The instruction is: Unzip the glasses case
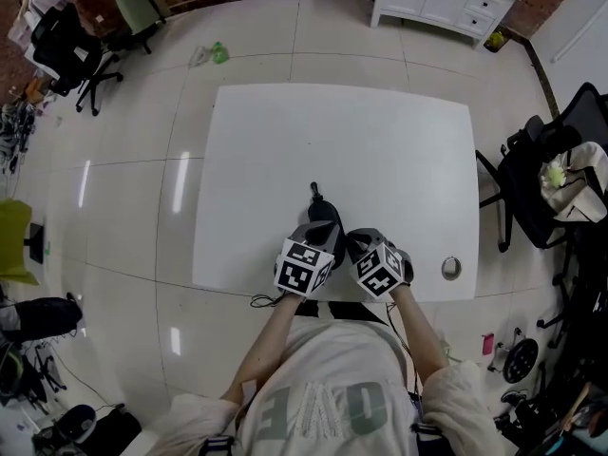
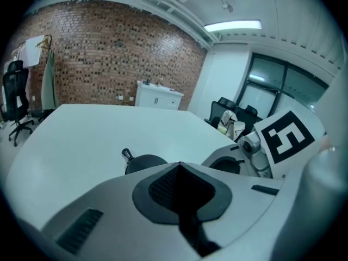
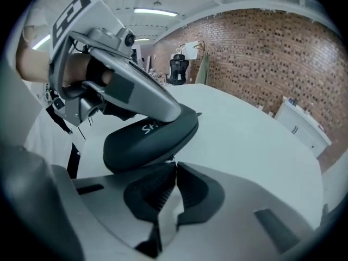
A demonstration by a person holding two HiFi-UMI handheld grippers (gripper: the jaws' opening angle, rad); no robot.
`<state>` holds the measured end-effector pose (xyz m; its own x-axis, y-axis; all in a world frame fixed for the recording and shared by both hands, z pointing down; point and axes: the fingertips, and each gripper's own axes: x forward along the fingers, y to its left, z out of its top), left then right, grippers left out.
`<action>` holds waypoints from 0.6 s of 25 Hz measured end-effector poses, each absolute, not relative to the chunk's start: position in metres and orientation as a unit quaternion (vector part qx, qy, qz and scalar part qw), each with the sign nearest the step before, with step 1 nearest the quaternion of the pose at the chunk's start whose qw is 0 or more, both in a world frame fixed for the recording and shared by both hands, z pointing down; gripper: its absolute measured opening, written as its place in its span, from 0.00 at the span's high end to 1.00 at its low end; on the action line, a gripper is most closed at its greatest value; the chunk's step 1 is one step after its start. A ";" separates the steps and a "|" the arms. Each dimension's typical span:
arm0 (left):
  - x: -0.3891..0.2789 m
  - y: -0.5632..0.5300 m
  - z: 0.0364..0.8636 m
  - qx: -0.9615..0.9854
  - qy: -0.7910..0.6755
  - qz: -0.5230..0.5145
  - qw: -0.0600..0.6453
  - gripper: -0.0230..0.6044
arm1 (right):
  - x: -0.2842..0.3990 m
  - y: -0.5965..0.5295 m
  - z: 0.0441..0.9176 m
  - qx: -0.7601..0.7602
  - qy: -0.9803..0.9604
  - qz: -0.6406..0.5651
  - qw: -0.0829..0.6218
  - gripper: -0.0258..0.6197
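- The glasses case [image 1: 328, 217] is black and oval, with pale letters on its side in the right gripper view. A short black loop [image 1: 314, 191] sticks out from its far end. It lies on the white desk [image 1: 380, 141], close to the near edge and a little right of the middle.
- The left claw [image 1: 318, 234] has its jaws together and lies slanted over the top of the case.
- The right claw [image 1: 352, 240] comes from the right side. Its jaws are closed to a thin slit, and the tips touch the lower rim of the case. I cannot tell if they pinch a zip pull.
- Both forearms reach in over the near edge and the two marker cubes are almost side by side.
- The far part of the desk is bare, and a round metal disc [image 1: 451, 268] sits near the front right corner, well apart from the case.
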<state>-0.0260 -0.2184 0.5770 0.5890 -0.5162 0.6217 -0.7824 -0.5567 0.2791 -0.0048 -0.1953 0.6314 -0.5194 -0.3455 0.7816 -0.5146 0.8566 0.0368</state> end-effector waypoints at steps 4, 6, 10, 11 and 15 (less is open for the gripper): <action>-0.027 -0.219 0.577 0.847 -0.383 0.238 0.280 0.97 | -0.010 -0.216 0.632 0.229 -0.870 0.082 0.428 0.96; -0.025 -0.220 0.577 0.847 -0.383 0.236 0.282 0.97 | -0.010 -0.226 0.631 0.224 -0.872 0.082 0.428 0.96; -0.027 -0.221 0.577 0.847 -0.384 0.230 0.287 0.96 | -0.015 -0.236 0.630 0.221 -0.874 0.084 0.425 0.96; -0.028 -0.221 0.577 0.847 -0.382 0.230 0.288 0.96 | -0.016 -0.236 0.630 0.221 -0.874 0.082 0.426 0.96; -0.026 -0.214 0.560 0.849 -0.370 0.198 0.320 0.96 | -0.016 -0.241 0.622 0.262 -0.870 0.078 0.411 0.96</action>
